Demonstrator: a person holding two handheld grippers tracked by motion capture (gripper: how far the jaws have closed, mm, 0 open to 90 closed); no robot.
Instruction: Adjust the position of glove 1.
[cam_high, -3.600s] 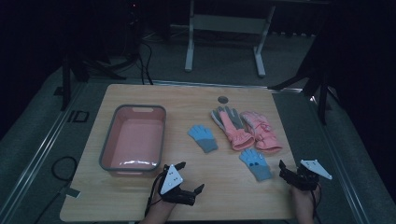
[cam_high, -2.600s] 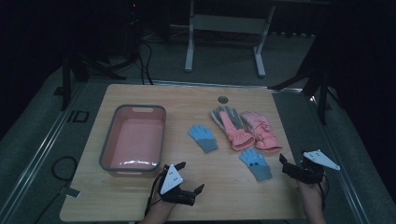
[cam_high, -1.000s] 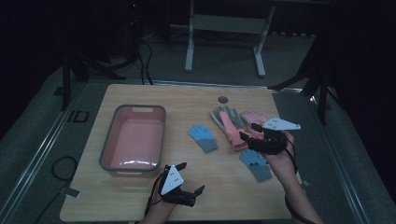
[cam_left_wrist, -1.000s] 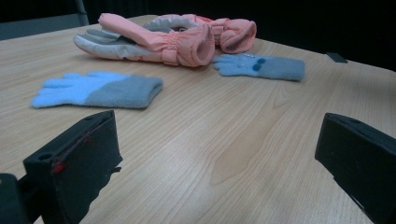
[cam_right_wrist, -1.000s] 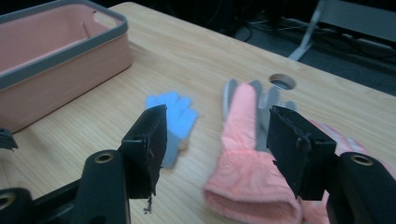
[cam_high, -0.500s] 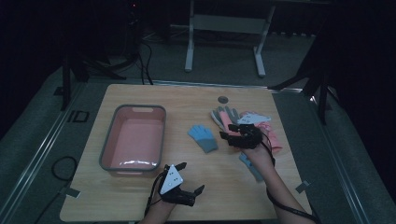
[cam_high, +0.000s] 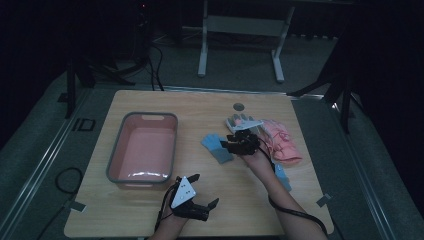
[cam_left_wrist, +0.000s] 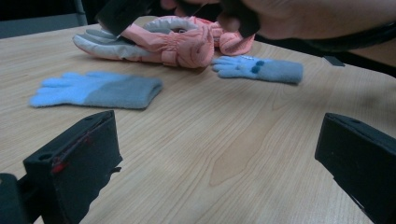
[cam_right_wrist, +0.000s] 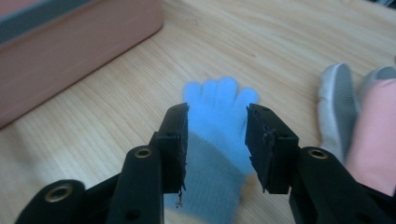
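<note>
- Reaching over the blue glove (cam_high: 217, 147), the right gripper (cam_high: 233, 145) has its jaws standing on either side of the glove's palm; they have just been closing, with the glove between them, but in the right gripper view (cam_right_wrist: 216, 140) the pads are not yet pressed into the knit, so I judge the pinch unfinished.
- That glove lies flat on the wooden table (cam_high: 150, 220) near its middle, at about 3 o'clock from the pink tub (cam_high: 143, 148) and just apart from it, fingers toward the tub.
- At 3 o'clock from the right gripper sits the pair of pink padded gloves (cam_high: 280, 142), their grey palms showing; a second blue glove (cam_high: 281, 176) lies at about 5 o'clock, partly under the person's right forearm.
- The left gripper (cam_high: 197, 197) rests near the table's front edge, at 5 o'clock from the tub, its jaws spread wide with nothing between them, as the left gripper view makes plain.
- Progress, as I read it: the tub holds no glove and all four gloves are on the table, so the gathering has barely begun; this first pick, its carry to the tub and three more gloves remain.
- Writing: dark letters reading roughly "ID" (cam_high: 83, 124) are on the surface left of the table; no brand is legible on the gloves.
</note>
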